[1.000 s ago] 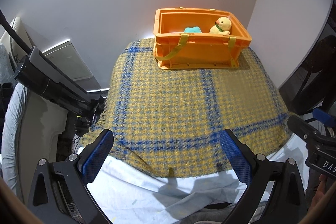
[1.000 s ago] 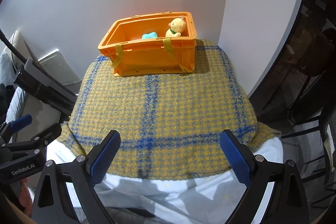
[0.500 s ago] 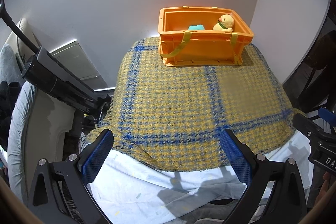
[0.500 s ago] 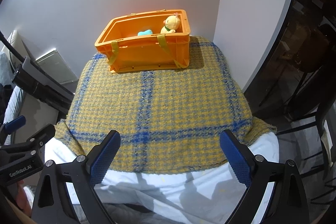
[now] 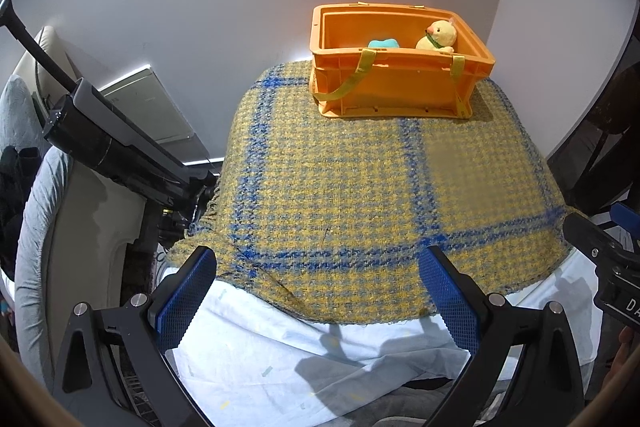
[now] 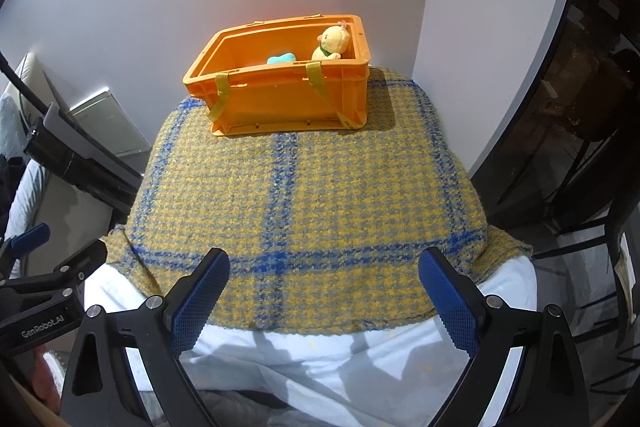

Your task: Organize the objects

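Plaid yellow/blue woven cloth (image 5: 360,187) covers most of the bench, w/ a white sheet (image 5: 280,359) showing under its near edge. Cloth looks thick, soft and grippy; prob. bunches if anything is dragged across it.

Orange plastic crate (image 5: 396,87) sits at 12 o'clock on the bench's far end, close to the wall; at roughly 11–12 o'clock in the right wrist view (image 6: 280,99). Judged stiff and light, smooth walls a bit slippery. Best hold: the top rim on the short sides, one gripper each, or the yellow-green straps (image 5: 352,79) hanging over the front wall. Straps are limp, so less control.

Inside the crate: yellow plush duck (image 5: 438,37) at the right end, soft, very light, squashes, can be pinched anywhere on head or body. Left of it, a small teal soft item (image 5: 383,43), mostly hidden by the crate wall; can't tell what it is.

Left gripper (image 5: 320,291) at 6 o'clock, fingers spread wide, holding nothing. Right gripper (image 6: 326,291) likewise: fingers apart, nothing held. Both well apart from the crate.

In the way: nothing on the cloth betw. grippers and crate. Black tube-like gear (image 5: 116,147) at 9 o'clock, off the bench's left edge; dark furniture (image 6: 580,87) at 3 o'clock. Wall right behind the crate limits reach from the back.
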Available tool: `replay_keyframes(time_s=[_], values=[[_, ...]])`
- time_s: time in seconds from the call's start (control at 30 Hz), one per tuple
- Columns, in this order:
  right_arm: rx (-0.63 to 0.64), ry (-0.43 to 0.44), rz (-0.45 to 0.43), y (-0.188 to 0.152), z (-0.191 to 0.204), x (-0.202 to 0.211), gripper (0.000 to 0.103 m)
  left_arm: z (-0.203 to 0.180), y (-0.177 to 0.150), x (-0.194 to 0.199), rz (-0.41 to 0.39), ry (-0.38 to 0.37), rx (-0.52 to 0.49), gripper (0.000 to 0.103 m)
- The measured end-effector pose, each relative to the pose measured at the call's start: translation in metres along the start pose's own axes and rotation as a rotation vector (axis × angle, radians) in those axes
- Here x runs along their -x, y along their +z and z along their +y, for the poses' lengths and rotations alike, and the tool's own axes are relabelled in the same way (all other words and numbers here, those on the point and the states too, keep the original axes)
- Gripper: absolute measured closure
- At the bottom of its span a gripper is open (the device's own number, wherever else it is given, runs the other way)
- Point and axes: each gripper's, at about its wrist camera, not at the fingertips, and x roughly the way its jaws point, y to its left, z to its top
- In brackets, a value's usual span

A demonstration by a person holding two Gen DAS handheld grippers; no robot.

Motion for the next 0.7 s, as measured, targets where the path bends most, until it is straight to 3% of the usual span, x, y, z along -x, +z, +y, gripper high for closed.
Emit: replay_keyframes(time_s=[0.7], values=[[-0.006,0.010,0.002,0.0007,0.0025,-0.0003,0.007,0.0012,-0.0004,-0.0004,0.003,-0.025,-0.024,0.000]])
